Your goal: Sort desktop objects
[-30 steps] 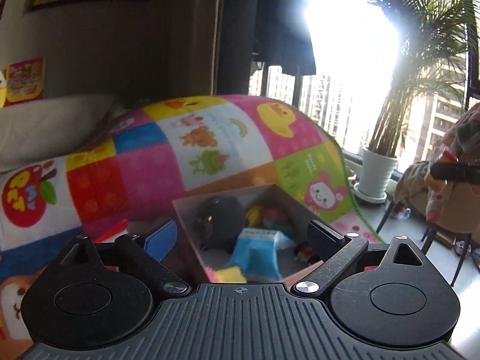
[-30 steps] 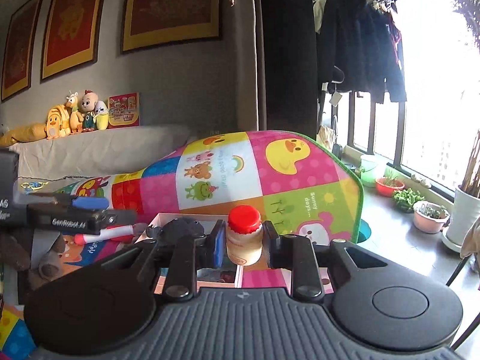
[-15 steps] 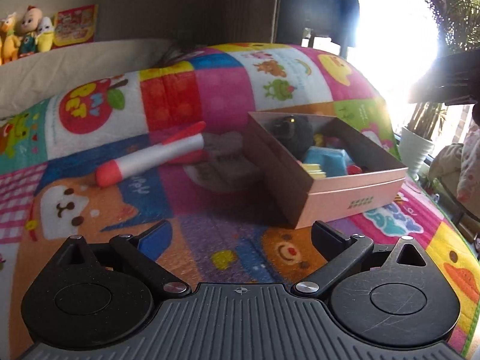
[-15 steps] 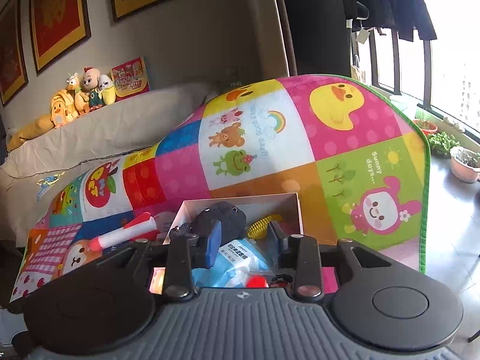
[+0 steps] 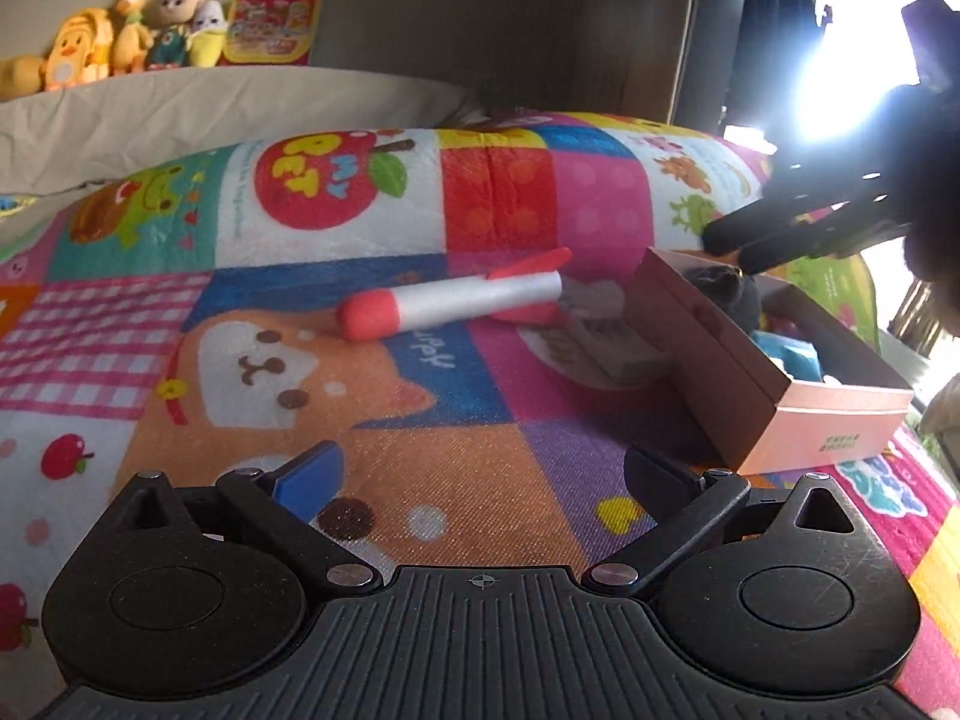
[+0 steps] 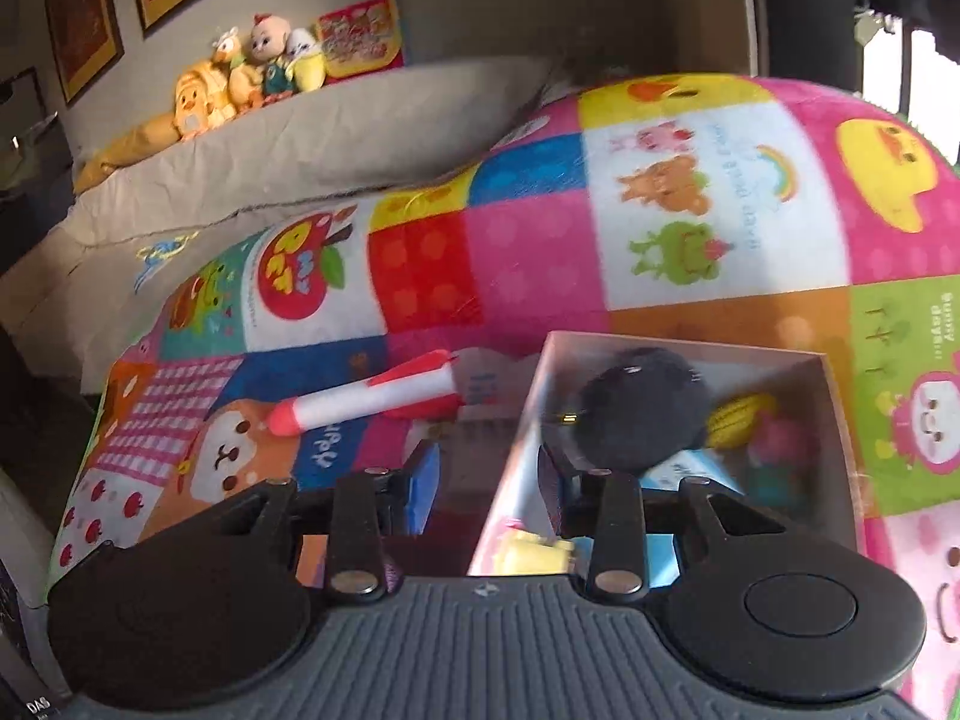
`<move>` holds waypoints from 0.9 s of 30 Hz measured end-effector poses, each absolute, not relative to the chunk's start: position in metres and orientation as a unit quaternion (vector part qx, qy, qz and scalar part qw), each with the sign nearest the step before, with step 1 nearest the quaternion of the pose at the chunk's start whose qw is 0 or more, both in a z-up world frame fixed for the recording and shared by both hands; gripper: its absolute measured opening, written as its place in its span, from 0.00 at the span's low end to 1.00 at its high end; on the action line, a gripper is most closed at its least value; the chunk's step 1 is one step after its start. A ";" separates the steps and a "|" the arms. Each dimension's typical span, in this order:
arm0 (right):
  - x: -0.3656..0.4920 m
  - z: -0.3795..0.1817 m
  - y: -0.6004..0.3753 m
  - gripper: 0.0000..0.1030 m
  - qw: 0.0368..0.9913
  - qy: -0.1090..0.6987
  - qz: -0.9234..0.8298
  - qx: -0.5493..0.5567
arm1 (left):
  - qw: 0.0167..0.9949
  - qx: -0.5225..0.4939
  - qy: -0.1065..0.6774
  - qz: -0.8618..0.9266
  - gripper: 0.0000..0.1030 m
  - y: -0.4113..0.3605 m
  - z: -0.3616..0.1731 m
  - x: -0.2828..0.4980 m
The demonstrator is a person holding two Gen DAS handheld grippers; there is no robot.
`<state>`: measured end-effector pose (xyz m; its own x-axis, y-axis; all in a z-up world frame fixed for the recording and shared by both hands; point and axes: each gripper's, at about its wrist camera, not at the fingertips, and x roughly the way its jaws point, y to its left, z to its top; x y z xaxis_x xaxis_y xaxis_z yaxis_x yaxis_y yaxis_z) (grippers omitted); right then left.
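Gone from between the right gripper's (image 6: pixel 486 480) fingers is the small red-capped bottle it held a second ago; its jaws have just been opening and now stand a little apart with nothing gripped, straddling the near-left wall of the pink box (image 6: pixel 837 420). That box sits on the colourful play mat (image 6: pixel 540 252) and holds a dark round plush (image 6: pixel 642 414), a yellow piece (image 6: pixel 741 414), a blue packet (image 6: pixel 690 471) and other small bits too blurred to name; the bottle cannot be made out inside. Just left of the box lies a flat pale card or packet (image 5: pixel 606 342), and touching its far edge is a toy rocket (image 5: pixel 450 300), white-bodied with a red nose and red fins, lying on its side with the nose pointing left. From the left wrist view, the left gripper (image 5: pixel 480 474) hangs low over the mat in front of the rocket, its jaws spread wide and empty after a slight further opening, and its view has swung from the box toward the rocket. Dark fingers of the right gripper show above the box's far end. Behind the mat runs a grey cushion (image 5: pixel 210 108) with a row of stuffed toys (image 5: pixel 120 36) on top.
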<state>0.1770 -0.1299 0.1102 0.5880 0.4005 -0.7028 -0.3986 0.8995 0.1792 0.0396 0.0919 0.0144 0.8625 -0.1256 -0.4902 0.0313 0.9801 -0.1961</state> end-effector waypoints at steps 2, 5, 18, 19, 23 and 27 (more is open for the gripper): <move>0.199 0.101 -0.102 0.35 0.883 0.414 0.219 -0.010 | 0.959 -0.110 0.256 -0.044 1.00 0.098 0.013 0.039; 0.234 0.084 -0.063 0.35 0.883 0.428 0.186 -0.051 | 0.957 -0.133 0.252 -0.047 1.00 0.104 0.012 0.038; 0.289 0.026 -0.015 0.15 0.859 0.471 0.094 -0.177 | 0.954 -0.162 0.246 -0.057 1.00 0.111 0.009 0.036; 0.283 0.027 -0.019 0.15 0.853 0.482 0.106 -0.169 | 0.954 -0.163 0.246 -0.057 1.00 0.112 0.009 0.037; 0.240 0.029 -0.031 0.15 0.827 0.511 0.164 -0.168 | 0.954 -0.163 0.245 -0.056 1.00 0.112 0.009 0.036; 0.186 0.033 -0.049 0.15 0.802 0.529 0.226 -0.160 | 0.953 -0.165 0.247 -0.054 1.00 0.113 0.008 0.037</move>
